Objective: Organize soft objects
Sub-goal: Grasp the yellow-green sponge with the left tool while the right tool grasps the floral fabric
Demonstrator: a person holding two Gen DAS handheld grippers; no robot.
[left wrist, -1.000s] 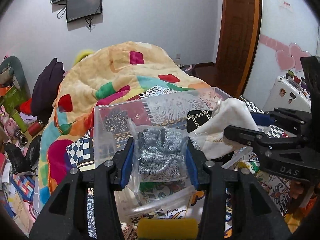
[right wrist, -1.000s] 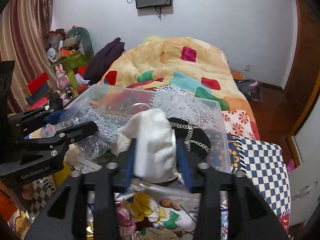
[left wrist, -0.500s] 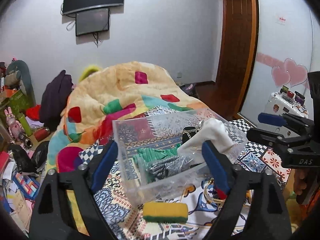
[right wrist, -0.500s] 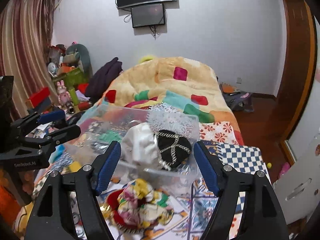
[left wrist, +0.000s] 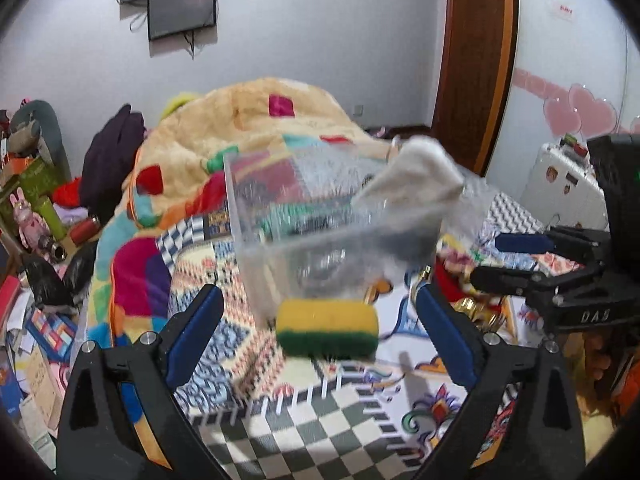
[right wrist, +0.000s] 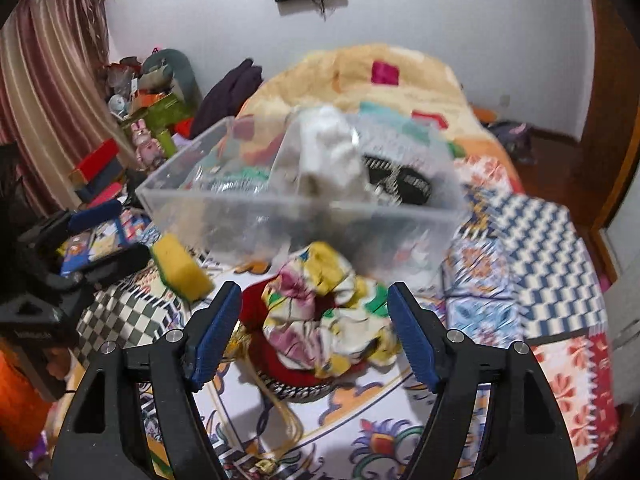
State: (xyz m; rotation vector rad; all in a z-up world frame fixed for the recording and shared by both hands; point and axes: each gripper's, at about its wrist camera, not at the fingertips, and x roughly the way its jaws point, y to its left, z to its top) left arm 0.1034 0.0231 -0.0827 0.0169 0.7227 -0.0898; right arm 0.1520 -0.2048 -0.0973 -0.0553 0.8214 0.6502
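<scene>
Both grippers' jaws gape apart, empty; only the right wrist view shows the floral scrunchie before the bin.

Yellow-and-green sponge, clear plastic box, white cloth, floral scrunchie, checkered bedspread.

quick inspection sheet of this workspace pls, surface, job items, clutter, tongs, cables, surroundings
surface: bed under patterned covers.
job's things: clear bin holds a white cloth and a black chained item; sponge and floral fabric bundle lie outside it.
clutter: boxes and toys piled left of the bed.
grippers: left tongs open, facing the sponge; right tongs open around the bundle, not gripping it.
cables: wires hang below the wall screens.
surroundings: wooden door, curtain.
</scene>
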